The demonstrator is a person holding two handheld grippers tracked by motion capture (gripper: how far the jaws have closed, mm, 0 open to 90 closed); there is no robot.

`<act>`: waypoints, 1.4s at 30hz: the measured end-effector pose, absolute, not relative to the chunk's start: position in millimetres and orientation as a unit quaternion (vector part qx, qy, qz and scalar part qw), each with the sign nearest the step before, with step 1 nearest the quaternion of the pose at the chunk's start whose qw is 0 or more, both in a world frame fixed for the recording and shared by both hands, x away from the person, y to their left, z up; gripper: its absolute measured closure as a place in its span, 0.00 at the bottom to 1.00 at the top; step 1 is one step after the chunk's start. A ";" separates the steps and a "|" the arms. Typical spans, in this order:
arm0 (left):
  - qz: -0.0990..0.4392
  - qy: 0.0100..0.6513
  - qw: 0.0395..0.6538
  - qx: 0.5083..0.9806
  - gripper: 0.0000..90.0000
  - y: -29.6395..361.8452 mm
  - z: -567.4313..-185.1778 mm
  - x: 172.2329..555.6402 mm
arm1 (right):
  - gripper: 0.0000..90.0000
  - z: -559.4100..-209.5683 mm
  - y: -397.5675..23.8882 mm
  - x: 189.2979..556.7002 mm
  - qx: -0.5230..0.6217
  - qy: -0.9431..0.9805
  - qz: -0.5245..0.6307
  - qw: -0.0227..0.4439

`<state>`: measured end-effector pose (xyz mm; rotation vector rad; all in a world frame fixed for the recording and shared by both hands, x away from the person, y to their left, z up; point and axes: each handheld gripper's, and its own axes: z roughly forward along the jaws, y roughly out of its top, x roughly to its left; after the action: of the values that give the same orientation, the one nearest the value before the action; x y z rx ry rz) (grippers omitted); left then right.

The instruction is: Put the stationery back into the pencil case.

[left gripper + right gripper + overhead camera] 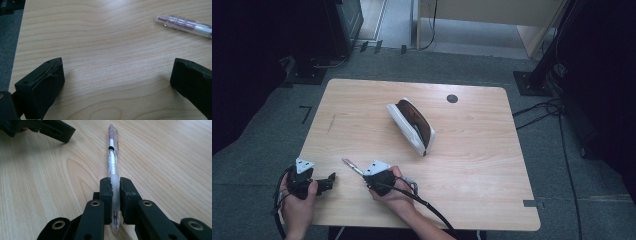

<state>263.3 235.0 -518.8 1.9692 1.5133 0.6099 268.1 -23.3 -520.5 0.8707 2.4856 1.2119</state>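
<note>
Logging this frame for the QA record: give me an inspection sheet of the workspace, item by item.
Surface: light wooden table, one round dark grommet hole near the far edge, a faint mark near the left edge.
Job's things: clear pen with pinkish insides, gripped near its tip end, its barrel pointing away from the jaws; open pencil case, white outside and brown inside, at mid-table.
Clutter: nothing seen.
Grippers: right gripper shut on the pen; left gripper open, nothing between its jaws, just over the table's near-left part.
Cables: black cable trailing from the right gripper; more cables on the floor at right.
Surroundings: grey carpet, dark stands and equipment around the table.
</note>
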 end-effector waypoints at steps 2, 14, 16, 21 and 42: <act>0.228 0.567 0.288 0.737 0.00 235.0 -518.7 263.3 | 0.91 -519.8 -24.6 267.6 0.300 0.848 0.418 0.124; 0.229 0.567 0.288 0.737 0.00 234.9 -518.8 263.3 | 0.91 -501.6 -39.2 267.9 0.308 0.831 0.443 0.136; 0.228 0.567 0.288 0.737 0.00 235.0 -518.8 263.3 | 0.91 -498.3 -42.8 268.1 0.310 0.828 0.446 0.137; 0.228 0.567 0.288 0.737 0.00 234.9 -518.8 263.3 | 0.91 -487.7 -52.0 269.5 0.314 0.819 0.458 0.148; 0.229 0.567 0.288 0.737 0.00 234.9 -518.8 263.3 | 0.91 -448.3 -85.4 275.8 0.336 0.784 0.488 0.183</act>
<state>263.3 234.9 -518.8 1.9683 1.5139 0.6106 275.8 -85.4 -448.3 0.9482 2.2128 1.3779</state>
